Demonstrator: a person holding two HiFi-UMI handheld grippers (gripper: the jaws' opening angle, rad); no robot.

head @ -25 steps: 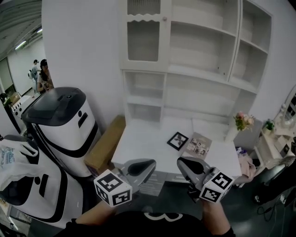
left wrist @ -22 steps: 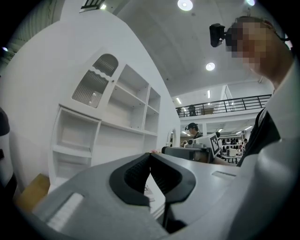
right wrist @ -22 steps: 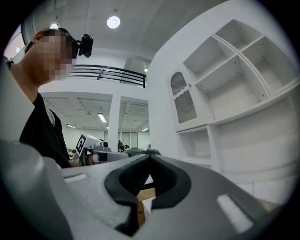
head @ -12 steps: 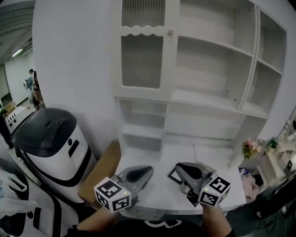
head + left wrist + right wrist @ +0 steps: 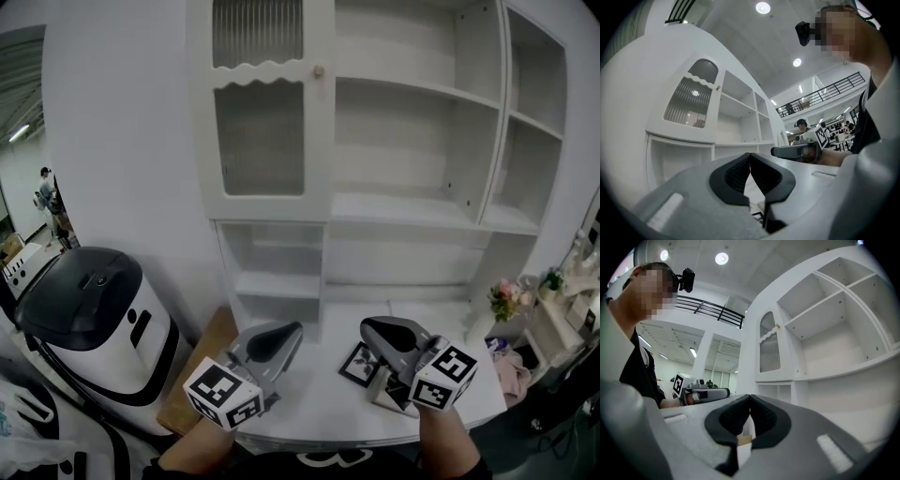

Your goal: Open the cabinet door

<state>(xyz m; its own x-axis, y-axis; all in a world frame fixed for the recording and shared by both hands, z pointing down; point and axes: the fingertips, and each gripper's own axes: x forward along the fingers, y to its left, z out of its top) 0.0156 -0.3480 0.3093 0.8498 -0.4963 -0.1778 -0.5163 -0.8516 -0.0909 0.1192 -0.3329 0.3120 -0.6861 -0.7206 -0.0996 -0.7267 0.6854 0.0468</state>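
Observation:
The white cabinet door [image 5: 261, 112], with ribbed glass and a scalloped rail, stands closed at the upper left of the hutch; its small round knob [image 5: 319, 71] sits on the right edge. My left gripper [image 5: 286, 334] and right gripper [image 5: 372, 328] hover side by side over the desk, well below the door, both shut and empty. The left gripper view shows the door [image 5: 689, 103] and knob [image 5: 718, 87] up to the left of the closed left gripper [image 5: 750, 157]. In the right gripper view the door [image 5: 769, 350] and knob [image 5: 777, 326] stand above the closed right gripper [image 5: 750, 399].
Open shelves [image 5: 412, 141] fill the hutch to the right of the door. The white desk [image 5: 309, 417] carries a black picture frame [image 5: 359, 364] and cards. A flower vase [image 5: 506, 300] stands at the desk's right end. A black-topped white machine [image 5: 94, 309] and a cardboard box [image 5: 197, 375] stand at the left.
Both grippers have moved forward and a little up, from in front of the desk's edge to over the desk. The cabinet and its door now look nearer and larger.

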